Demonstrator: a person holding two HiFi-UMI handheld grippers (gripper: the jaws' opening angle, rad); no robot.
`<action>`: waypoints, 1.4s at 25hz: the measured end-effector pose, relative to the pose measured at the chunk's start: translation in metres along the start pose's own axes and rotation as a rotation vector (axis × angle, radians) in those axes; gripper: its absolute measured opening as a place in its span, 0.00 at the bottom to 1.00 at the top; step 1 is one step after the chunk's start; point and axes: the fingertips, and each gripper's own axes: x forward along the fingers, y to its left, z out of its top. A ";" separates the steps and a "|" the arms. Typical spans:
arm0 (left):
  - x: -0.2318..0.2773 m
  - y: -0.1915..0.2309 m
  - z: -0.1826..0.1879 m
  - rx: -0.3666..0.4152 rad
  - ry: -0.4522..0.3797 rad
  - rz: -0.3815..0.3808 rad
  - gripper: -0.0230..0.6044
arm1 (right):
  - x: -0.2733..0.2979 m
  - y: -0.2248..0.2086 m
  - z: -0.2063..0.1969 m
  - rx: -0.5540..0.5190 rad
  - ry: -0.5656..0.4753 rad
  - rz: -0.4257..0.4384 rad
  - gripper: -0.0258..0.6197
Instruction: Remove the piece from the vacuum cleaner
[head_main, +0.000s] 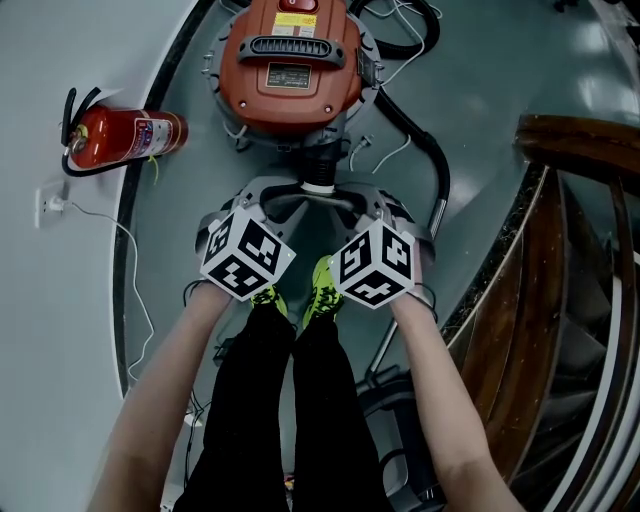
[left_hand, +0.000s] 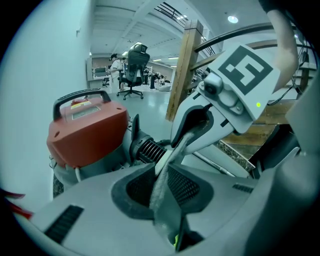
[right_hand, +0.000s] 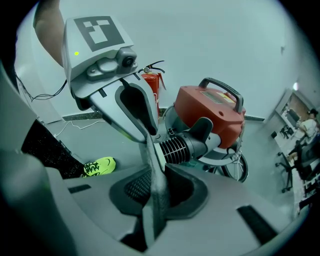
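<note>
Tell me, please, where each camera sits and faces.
Head view: on the head, facing down at the vacuum cleaner; forearms, legs show.
Left gripper view: on the left tongs, facing the vacuum cleaner, right tongs; forearm shows.
Right gripper view: on the right tongs, facing left tongs, fire extinguisher; leg shows.
Both gripper views share the clamped grey piece.

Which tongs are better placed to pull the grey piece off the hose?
Neither clearly: left tongs and right tongs are both shut on the thin grey piece, mirrored before the hose connector. Likely pull with both.
</note>
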 end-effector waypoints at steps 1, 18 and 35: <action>0.000 0.000 0.000 0.005 -0.001 0.004 0.17 | 0.000 0.000 0.000 -0.002 -0.001 -0.006 0.13; -0.009 -0.049 -0.034 0.028 0.034 -0.042 0.15 | -0.003 0.054 -0.020 -0.040 0.031 0.051 0.13; -0.038 -0.081 -0.042 0.028 0.060 -0.071 0.15 | -0.029 0.091 -0.018 -0.035 0.039 0.090 0.13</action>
